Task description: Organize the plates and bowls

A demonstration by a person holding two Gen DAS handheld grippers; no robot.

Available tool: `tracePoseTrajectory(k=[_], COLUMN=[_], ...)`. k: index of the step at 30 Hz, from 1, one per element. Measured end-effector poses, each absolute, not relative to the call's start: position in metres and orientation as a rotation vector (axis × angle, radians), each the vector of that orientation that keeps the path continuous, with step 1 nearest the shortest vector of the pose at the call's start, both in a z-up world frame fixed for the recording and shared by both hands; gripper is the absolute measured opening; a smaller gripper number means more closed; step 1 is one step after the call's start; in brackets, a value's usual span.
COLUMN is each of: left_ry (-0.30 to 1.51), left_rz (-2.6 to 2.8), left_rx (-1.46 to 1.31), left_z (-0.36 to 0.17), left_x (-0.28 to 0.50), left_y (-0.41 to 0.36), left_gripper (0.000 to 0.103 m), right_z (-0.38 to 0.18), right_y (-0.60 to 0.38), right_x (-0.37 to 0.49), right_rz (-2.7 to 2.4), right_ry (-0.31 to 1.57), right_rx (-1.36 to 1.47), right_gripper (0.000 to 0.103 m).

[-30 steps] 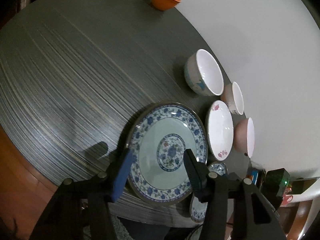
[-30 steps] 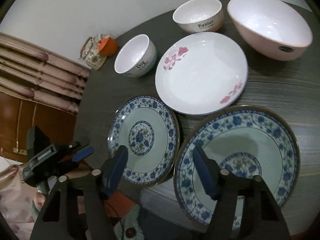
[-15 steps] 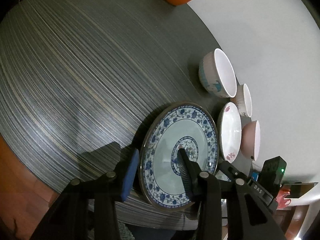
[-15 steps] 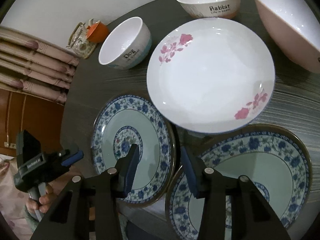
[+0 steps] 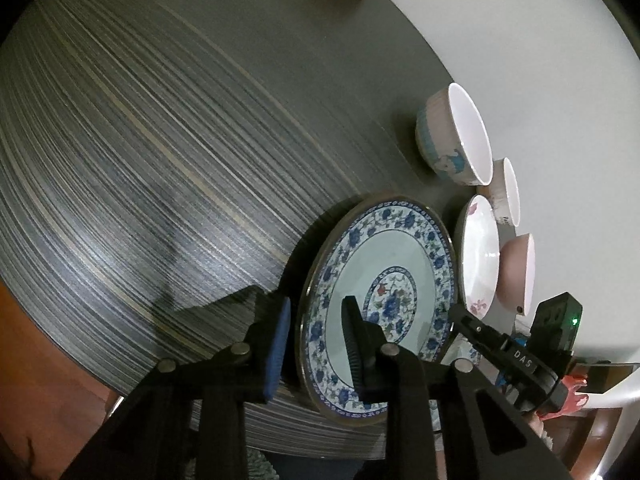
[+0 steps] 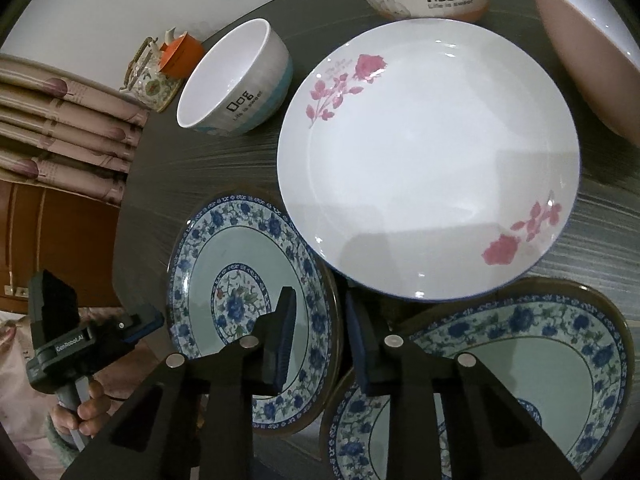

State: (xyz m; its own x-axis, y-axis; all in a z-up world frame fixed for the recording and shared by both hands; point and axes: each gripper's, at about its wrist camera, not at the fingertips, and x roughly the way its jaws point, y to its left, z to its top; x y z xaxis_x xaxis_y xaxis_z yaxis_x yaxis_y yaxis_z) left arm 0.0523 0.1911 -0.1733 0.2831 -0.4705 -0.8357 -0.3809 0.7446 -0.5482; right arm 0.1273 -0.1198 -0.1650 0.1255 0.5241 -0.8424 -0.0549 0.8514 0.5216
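left wrist view: left tool (image 5: 316, 344) tilts steeply down, its jaws just closing astride the small blue plate (image 5: 380, 292) rim; right tool (image 6: 320, 336) likewise straddles its opposite rim.

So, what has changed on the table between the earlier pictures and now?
Both grippers came down onto the small blue plate. The left gripper has just been closing over one side of its rim, the right gripper over the opposite side; the rim sits between each pair of jaws, grip unclear. The white plate and big blue plate stayed in place.
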Motion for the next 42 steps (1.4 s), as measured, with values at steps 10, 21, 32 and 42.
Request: tracePoseTrajectory(k=[10,21,32,42], left_ry=[1.349,1.36,1.275,1.236], left_rz=[-0.069,-0.058,-0.02,0.01], left_rx=[-0.768,-0.688,-0.6,-0.626], left_z=[-0.187,-0.191,-0.162,-0.158], left_x=[0.053,0.057,0.055,0.051], left_y=[0.185,0.175,0.19,0.217], left_gripper=[0.022,0.014,0.014,0.014], right_z=[-0.172,-0.175,-0.166,-0.156], right_y=[-0.114,-0.111,-0.094,-0.075], right_x=[0.135,0.136,0.121,0.103], right_rz=[0.445,0.45,0.45,0.451], right_ry=[1.411,1.415,1.411,1.379], right_rx=[0.396,0.372,0.377,0.388], right_gripper=[0.016,0.014,0.013,0.013])
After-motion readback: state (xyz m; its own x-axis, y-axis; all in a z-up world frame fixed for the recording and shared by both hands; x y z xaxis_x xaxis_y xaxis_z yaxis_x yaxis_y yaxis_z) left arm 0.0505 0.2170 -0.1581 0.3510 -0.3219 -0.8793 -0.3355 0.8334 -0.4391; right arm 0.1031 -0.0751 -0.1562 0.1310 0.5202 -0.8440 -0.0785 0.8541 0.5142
